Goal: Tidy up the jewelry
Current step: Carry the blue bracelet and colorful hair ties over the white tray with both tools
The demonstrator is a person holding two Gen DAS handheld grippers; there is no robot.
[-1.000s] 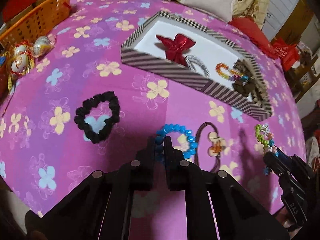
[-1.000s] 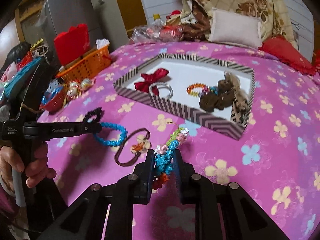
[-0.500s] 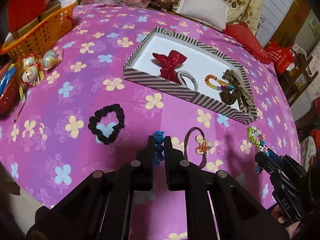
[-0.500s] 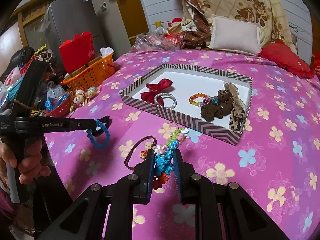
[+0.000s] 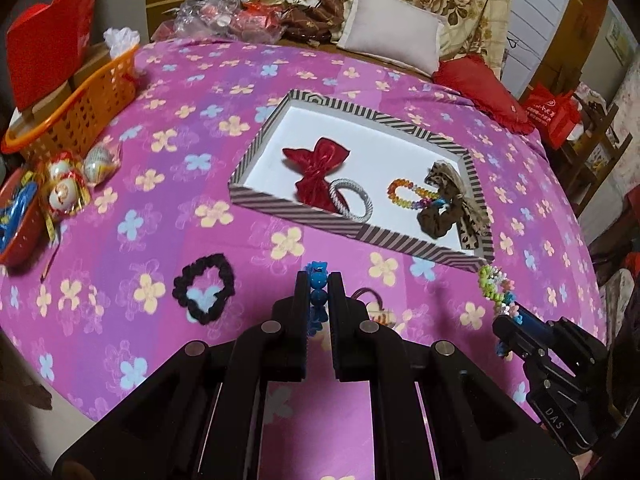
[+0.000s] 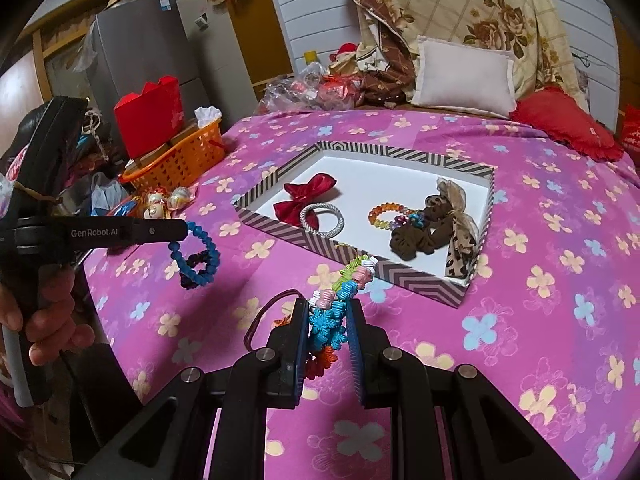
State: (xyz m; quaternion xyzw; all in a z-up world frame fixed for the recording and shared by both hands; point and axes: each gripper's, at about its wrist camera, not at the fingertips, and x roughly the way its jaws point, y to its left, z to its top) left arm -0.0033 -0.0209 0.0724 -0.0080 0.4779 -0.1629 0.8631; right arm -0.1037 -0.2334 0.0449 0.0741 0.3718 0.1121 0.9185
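My left gripper (image 5: pixel 318 280) is shut on a blue bead bracelet (image 5: pixel 318 280), which hangs off its tips above the bed; from the right wrist view the bracelet (image 6: pixel 199 255) dangles from that gripper (image 6: pixel 182 230). My right gripper (image 6: pixel 330 310) is shut on a multicoloured braided flower bracelet (image 6: pixel 340 300), seen also at the right edge (image 5: pixel 496 286) of the left view. The striped tray (image 5: pixel 264 196) beyond holds a red bow (image 5: pixel 318 168), a silver band (image 5: pixel 352 200), a rainbow bead bracelet (image 5: pixel 408 196) and a brown scrunchie (image 5: pixel 444 208).
A black scrunchie (image 5: pixel 204 288) and a brown hair loop with a flower charm (image 5: pixel 372 308) lie on the pink flowered bedspread (image 5: pixel 120 200). An orange basket (image 5: pixel 76 116), wrapped ornaments (image 5: pixel 68 188) and a red box (image 5: pixel 44 56) crowd the left edge. Pillows (image 5: pixel 392 40) lie behind.
The left gripper has lifted the blue bracelet off the bedspread and risen, so the view now shows more of the bed. The right gripper has held still with its braided bracelet.
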